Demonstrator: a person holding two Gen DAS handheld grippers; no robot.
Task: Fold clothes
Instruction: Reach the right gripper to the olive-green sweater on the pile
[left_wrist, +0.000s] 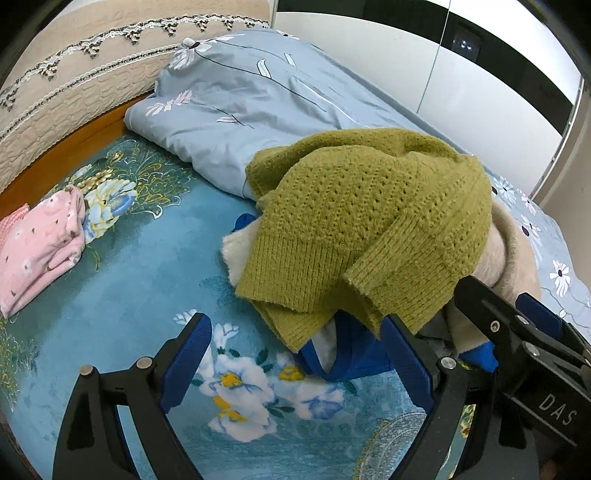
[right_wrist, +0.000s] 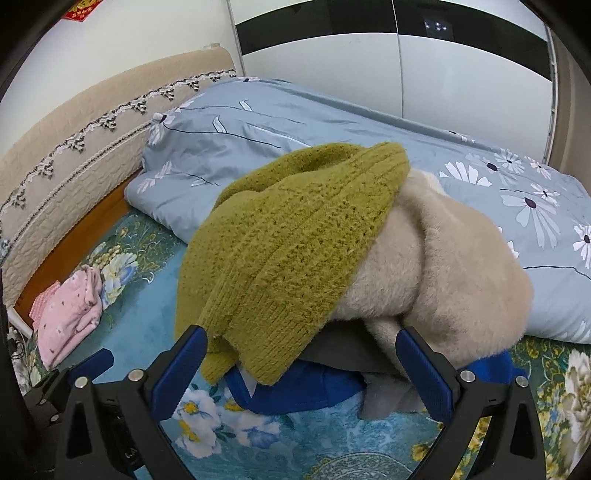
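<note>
Both my grippers, left (left_wrist: 295, 354) and right (right_wrist: 301, 363), gaped empty; green sweater (left_wrist: 369, 214) topmost, best gripped by its ribbed hem.

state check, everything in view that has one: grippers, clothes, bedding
left gripper: open, empty, low over the bed
right gripper: open, empty, at the foot of the pile
green sweater: unfolded, crumpled, on top of the pile
beige fleece: unfolded, bunched under the sweater
blue garment: unfolded, bottom of the pile, mostly covered
grey garment: unfolded, mostly hidden
pink garment: folded, set apart
duvet: heaped behind the pile
</note>
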